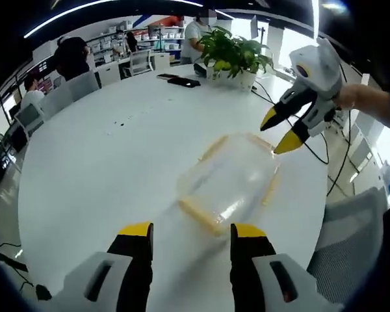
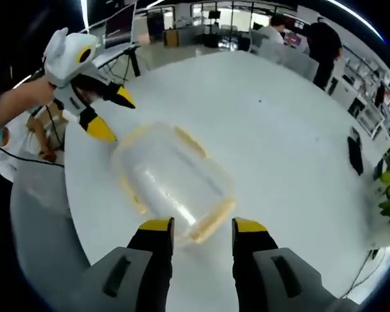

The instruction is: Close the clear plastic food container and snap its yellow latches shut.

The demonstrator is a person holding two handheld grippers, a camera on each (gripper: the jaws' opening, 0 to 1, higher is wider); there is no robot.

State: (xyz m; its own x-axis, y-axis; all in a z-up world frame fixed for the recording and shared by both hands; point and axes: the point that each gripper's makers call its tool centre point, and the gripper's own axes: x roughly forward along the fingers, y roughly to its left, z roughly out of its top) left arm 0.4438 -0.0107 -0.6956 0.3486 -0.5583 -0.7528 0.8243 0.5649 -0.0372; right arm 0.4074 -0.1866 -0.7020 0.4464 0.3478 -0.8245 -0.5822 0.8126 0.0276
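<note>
One clear plastic container (image 1: 229,183) is seen lying on a large white table (image 1: 104,162), near the table's edge and between the two grippers. In the left gripper view it lies straight ahead of the left gripper (image 1: 192,229), its near short end with a yellow latch (image 1: 201,216) just beyond the yellow tips, and its long axis is run away from that gripper towards the right gripper (image 1: 283,132), which is held above and just beyond the far end. In the right gripper view the same arrangement is mirrored: the container (image 2: 172,179) is stretched from the right gripper (image 2: 201,225) towards the left gripper (image 2: 108,112), with one latched end close under the right gripper's own tips. Both grippers are thus placed at opposite short ends, and neither can be judged clearly nearer. Four yellow latches can be made out, one along each side, though the blur leaves it unclear whether any is snapped down; the lid appears to be seated on top. Both pairs of jaws are spread apart and nothing is held in either. The coming move is judged to be a press on an end latch. Two grippers, one container, one potted plant (image 1: 234,55) and several seated people are counted.
</note>
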